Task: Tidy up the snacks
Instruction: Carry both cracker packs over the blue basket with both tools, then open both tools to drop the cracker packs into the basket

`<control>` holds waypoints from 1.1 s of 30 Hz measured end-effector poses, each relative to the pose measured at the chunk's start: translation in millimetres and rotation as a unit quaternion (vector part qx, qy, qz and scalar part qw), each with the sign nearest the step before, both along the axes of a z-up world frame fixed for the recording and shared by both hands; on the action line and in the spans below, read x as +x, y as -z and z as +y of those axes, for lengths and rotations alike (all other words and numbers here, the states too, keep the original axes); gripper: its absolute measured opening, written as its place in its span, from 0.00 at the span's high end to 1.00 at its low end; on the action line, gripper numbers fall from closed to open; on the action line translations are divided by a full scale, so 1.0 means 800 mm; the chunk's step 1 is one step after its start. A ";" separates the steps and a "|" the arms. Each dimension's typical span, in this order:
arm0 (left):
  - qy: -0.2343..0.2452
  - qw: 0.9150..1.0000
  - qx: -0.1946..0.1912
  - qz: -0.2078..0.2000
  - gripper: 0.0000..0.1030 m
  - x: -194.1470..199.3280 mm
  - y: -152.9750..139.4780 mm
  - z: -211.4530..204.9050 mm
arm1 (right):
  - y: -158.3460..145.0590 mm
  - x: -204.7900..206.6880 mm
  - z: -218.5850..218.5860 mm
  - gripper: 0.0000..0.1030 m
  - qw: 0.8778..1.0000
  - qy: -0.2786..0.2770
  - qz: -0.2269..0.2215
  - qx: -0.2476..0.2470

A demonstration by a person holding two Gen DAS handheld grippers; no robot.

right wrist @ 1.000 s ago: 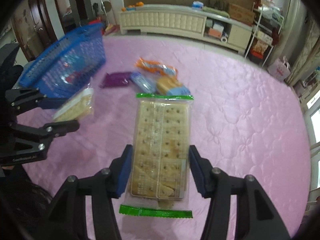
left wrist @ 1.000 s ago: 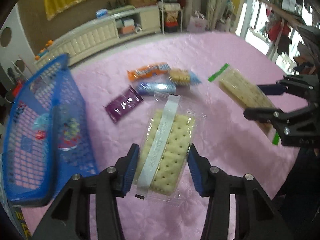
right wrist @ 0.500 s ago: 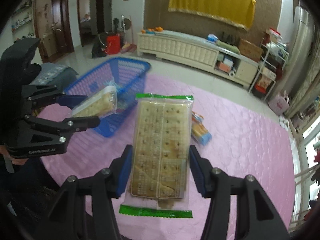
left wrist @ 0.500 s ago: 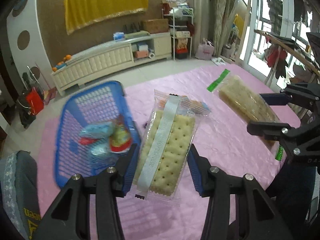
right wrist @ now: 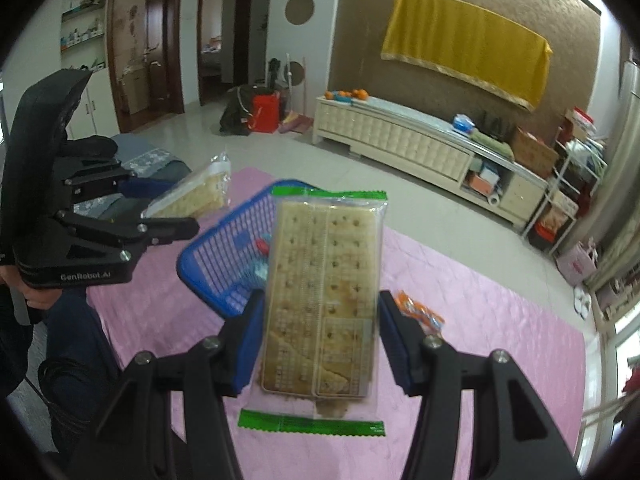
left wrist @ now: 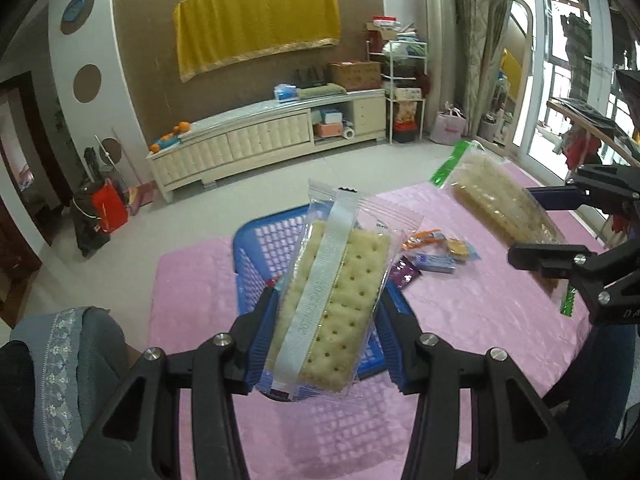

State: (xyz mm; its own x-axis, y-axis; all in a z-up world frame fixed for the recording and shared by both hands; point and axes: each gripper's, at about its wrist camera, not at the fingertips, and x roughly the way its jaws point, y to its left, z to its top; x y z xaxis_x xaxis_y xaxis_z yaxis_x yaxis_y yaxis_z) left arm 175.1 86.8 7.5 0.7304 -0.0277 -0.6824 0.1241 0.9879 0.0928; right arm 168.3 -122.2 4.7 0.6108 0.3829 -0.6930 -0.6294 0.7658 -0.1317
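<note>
- Both grippers have lifted since a second ago: packs were low over the pink table (left wrist: 480,312), now both hang in the air above it, near the basket (left wrist: 244,256).
- The basket sat off at the table's left edge in the left view; now it lies right behind the left pack. Likely the carry-to-basket step, drop not yet done.
- Left gripper (left wrist: 326,334): blue pads pinch the clear cracker pack (left wrist: 332,300) by its long sides; grip looks unchanged.
- Right gripper (right wrist: 318,340): pads pinch the green-ended cracker pack (right wrist: 324,300) the same way.
- Left pack: pale crackers, white seam strip down the middle, tilted.
- Right pack: browner crackers, some broken at the bottom corner, green strips top and bottom.
- Loose snacks (left wrist: 432,254) lie on the table right of the basket, toward the far edge.
- Basket holds some wrapped items; few visible.
</note>
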 end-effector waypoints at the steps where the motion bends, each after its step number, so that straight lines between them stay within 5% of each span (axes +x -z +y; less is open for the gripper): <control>1: -0.002 1.000 0.000 0.000 0.55 0.001 -0.001 0.003 | -0.001 0.002 0.011 0.43 1.000 -0.005 0.000 -0.001; 15: -0.035 0.999 -0.020 0.032 0.55 0.051 0.038 0.050 | 0.051 0.067 0.085 0.43 0.998 -0.027 0.044 -0.030; 33: -0.029 0.995 -0.041 0.083 0.55 0.116 0.092 0.066 | 0.104 0.145 0.116 0.43 0.993 0.021 0.089 -0.074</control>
State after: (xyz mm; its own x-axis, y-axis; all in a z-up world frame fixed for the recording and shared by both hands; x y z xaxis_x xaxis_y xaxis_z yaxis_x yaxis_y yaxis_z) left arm 268.2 139.8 -66.1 0.6093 -0.0490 -0.7915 0.0736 0.9973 -0.0051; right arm 284.6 -29.4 -78.7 0.4862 0.2448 -0.8388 -0.6205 0.7727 -0.1342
